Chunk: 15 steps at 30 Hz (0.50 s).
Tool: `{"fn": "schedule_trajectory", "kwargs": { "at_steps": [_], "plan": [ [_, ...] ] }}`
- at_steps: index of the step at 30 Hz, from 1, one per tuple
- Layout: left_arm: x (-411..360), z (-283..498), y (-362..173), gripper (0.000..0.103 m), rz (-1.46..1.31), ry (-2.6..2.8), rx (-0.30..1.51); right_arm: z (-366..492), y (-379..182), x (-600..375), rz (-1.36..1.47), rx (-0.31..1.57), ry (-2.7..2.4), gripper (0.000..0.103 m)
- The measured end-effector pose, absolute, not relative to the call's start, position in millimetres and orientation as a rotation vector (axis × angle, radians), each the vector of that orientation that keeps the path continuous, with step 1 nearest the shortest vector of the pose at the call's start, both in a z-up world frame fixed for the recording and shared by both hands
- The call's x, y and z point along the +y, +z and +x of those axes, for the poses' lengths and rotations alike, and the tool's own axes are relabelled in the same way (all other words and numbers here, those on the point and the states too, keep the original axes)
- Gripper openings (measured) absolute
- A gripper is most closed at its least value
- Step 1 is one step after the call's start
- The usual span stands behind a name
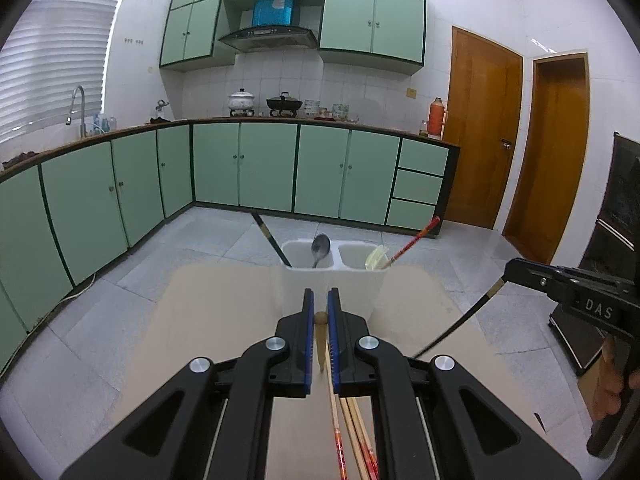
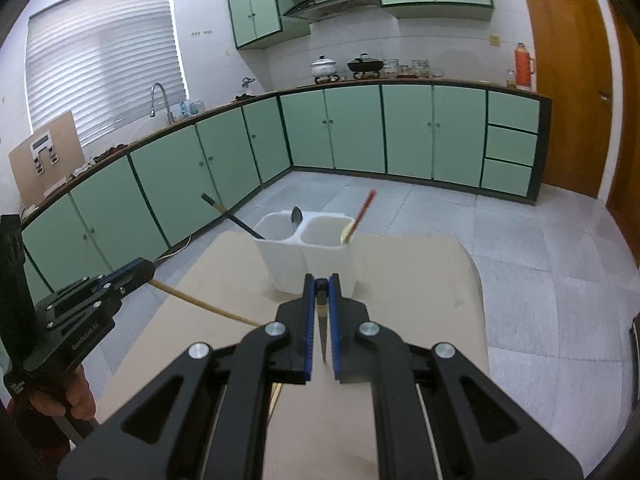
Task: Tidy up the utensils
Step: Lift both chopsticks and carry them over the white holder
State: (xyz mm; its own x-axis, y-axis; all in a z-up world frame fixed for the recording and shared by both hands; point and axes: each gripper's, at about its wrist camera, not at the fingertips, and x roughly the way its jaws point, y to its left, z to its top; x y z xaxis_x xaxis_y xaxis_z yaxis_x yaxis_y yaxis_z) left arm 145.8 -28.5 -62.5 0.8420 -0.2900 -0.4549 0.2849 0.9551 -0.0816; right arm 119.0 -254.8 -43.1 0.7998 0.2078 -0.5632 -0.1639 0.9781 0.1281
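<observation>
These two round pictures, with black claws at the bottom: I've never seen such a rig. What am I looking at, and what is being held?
No robot here: a person holds a hand-operated two-finger gripper in each hand, with a fisheye camera on each looking along its fingers. One picture comes from the left gripper, the other from the right gripper; each also shows the other gripper at its edge. The left is shut on a light wooden chopstick, the right on a black chopstick. On the beige table stands a white two-compartment holder. Its left compartment holds a metal spoon and a black chopstick, its right a red chopstick. More chopsticks lie under the left gripper.
</observation>
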Motion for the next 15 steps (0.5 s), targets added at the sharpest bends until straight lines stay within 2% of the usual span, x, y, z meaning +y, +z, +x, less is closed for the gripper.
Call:
{"fn": "schedule_trajectory", "kwargs": {
  "at_steps": [11, 15],
  "plan": [
    [-25.1, 152.9, -29.4, 0.007, -0.001, -0.327, 0.438, 145.5, -4.9, -258.6, 0.075, 0.583, 0.265, 0.006],
    [-27.1, 158.8, -1.0, 0.007, 0.000, -0.338, 0.380, 158.0, 16.3, -259.1, 0.069, 0.552, 0.274, 0.006]
  ]
}}
